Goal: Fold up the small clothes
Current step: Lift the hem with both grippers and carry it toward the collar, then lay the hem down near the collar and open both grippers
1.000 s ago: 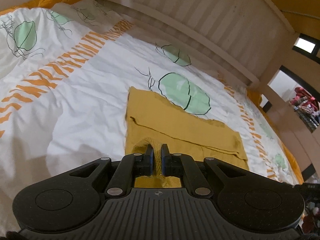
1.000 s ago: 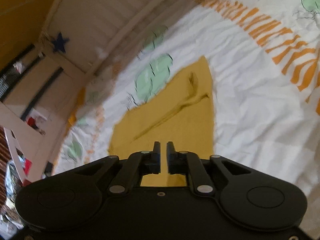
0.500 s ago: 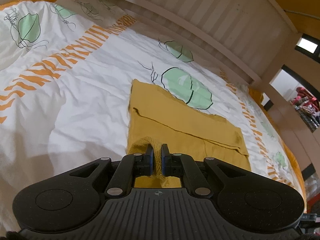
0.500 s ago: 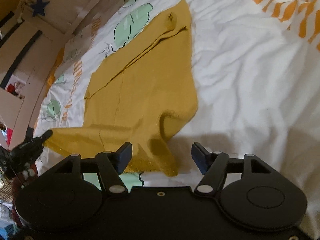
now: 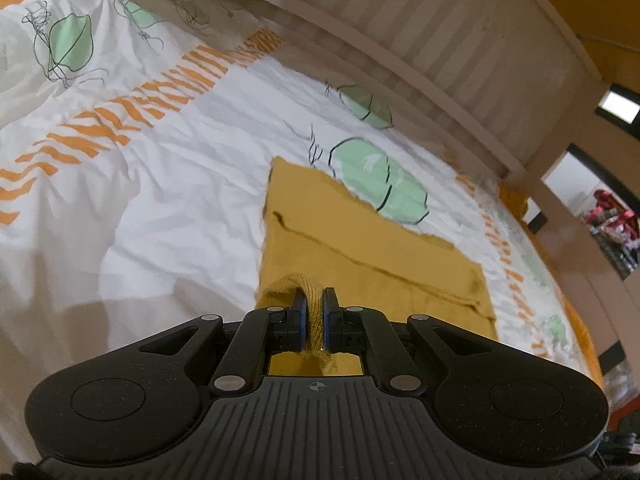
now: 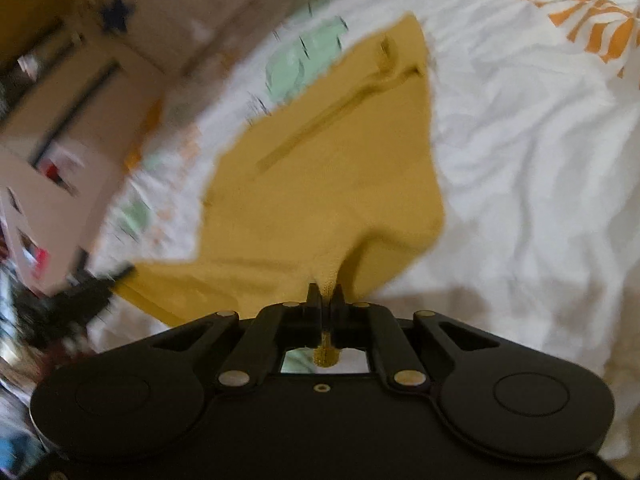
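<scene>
Both grippers pinch the mustard garment (image 5: 360, 248) on the bed.
Left gripper (image 5: 315, 312) and right gripper (image 6: 326, 300) clamp its near edge (slatted rail (image 5: 400, 40) behind) over the white duvet (image 5: 160, 200).

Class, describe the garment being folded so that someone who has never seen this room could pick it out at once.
Start at the bed with the white duvet, printed with green leaves and orange stripes. On it, near a large green leaf, lies a mustard-yellow knit garment, its near edge pinched by the left gripper and the right gripper. It is the only plain yellow cloth on the patterned cover.
</scene>
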`<state>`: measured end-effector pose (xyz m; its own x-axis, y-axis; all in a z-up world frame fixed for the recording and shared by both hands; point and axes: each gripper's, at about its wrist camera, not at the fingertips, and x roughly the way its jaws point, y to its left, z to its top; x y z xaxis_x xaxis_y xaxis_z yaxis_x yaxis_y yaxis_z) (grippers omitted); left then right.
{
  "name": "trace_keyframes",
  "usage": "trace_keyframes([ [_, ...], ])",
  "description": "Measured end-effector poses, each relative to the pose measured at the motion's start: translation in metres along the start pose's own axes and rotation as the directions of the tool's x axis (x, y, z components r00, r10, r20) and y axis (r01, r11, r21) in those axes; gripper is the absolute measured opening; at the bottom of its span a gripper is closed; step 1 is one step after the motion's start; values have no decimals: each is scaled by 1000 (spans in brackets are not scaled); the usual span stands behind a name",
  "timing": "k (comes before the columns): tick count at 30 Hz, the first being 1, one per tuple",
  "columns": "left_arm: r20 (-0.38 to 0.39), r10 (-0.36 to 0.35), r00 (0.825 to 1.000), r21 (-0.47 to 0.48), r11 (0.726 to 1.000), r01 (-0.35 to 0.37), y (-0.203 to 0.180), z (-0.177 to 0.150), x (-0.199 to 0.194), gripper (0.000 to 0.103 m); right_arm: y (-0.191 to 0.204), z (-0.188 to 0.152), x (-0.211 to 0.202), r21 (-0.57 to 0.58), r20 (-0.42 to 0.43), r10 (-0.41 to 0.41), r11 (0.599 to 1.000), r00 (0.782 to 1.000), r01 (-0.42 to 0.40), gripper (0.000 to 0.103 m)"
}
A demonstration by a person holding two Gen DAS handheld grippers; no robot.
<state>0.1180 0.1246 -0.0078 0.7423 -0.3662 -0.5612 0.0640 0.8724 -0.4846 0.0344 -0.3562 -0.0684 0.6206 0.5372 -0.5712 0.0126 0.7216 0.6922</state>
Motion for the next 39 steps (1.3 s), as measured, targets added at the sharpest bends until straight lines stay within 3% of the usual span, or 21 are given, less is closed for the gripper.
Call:
trace_keyframes([
  [9, 78, -56, 995, 3, 998, 56, -21, 39, 6, 7, -3, 64, -22, 86, 227, 133, 984, 965, -156, 11],
  [18, 116, -65, 991, 11, 998, 64, -33, 86, 59, 7, -11, 138, 13, 81, 317, 98, 988, 944, -130, 11],
  [27, 57, -4, 998, -57, 998, 7, -16, 107, 140, 7, -34, 192, 81, 119, 295, 19, 991, 955, -56, 11],
  [39, -8, 59, 998, -124, 991, -60, 12, 111, 212, 8, -55, 219, 135, 149, 239, -87, 987, 967, 52, 14],
])
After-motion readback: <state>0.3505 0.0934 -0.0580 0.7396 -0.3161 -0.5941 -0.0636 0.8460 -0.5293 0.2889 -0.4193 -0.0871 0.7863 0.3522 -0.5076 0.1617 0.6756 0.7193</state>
